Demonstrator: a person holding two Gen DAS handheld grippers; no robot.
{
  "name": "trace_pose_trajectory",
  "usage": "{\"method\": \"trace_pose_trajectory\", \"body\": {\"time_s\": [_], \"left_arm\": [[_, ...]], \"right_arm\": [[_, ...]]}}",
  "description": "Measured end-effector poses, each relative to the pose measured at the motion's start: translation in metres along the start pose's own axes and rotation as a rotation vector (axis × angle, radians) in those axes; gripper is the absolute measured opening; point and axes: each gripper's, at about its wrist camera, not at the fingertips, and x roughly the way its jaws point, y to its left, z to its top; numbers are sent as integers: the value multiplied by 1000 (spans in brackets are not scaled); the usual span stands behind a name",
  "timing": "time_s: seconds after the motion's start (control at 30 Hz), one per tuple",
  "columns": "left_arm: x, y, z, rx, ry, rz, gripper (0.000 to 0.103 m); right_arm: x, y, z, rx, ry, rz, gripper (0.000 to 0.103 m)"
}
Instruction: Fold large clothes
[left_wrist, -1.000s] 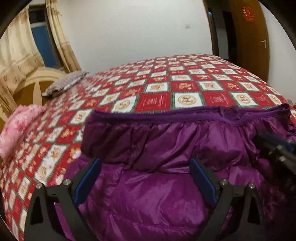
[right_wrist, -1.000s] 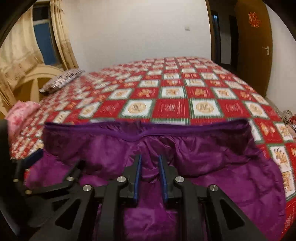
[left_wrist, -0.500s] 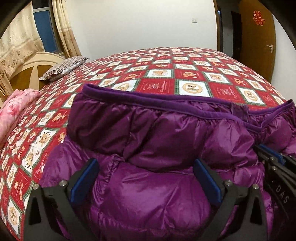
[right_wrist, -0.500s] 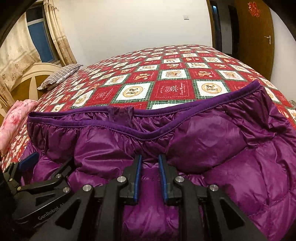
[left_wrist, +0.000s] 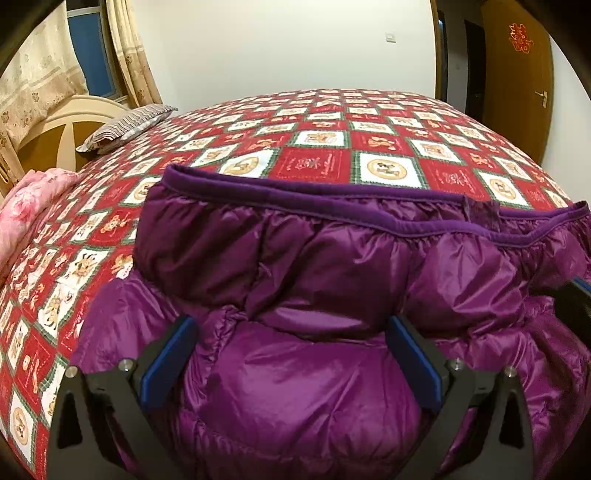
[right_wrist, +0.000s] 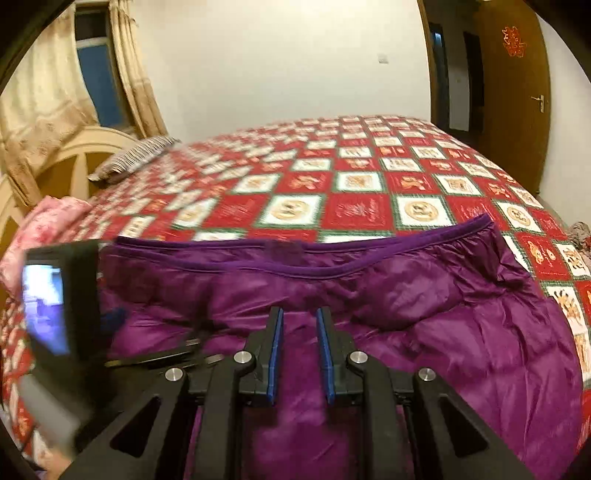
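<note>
A large purple puffer jacket lies on the bed, its trimmed hem facing away. In the left wrist view my left gripper is wide open, its blue-padded fingers straddling a puffy fold of the jacket. In the right wrist view the jacket lies flatter. My right gripper hovers over it with its jaws narrowly parted and only a small gap between the pads. I cannot tell whether fabric is pinched. The left gripper's body and camera screen show at the left edge.
The bed carries a red, white and green checked quilt. A striped pillow and a pink bundle lie by the cream headboard on the left. A wooden door stands at the right, curtains at the left.
The right wrist view has risen and pulled back, and the jacket under it now lies flatter. The left gripper stays open over the fold and has shifted little.
</note>
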Motion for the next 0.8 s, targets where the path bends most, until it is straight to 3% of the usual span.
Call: {"method": "trace_pose_trajectory", "body": {"time_s": [0.13,0.43,0.57,0.67,0.8], "left_arm": [[-10,8,-3,-5,4,-13,103],[-60,65,-30,-61,-44,-14,103],[-76,102,-46,-163,-53,-2,103],[-78,123,-58,-244,-49,-4,103],[-71,124,-69,-256,-24,-5,103]], "right_arm": [[24,5,-19,8,81,-11,19],[41,-12,-33,64,70,41,17],[42,-8,-31,49,82,28,17],[23,2,-25,5,67,-16,17],[-20,24,-27,-29,-18,28,17]]}}
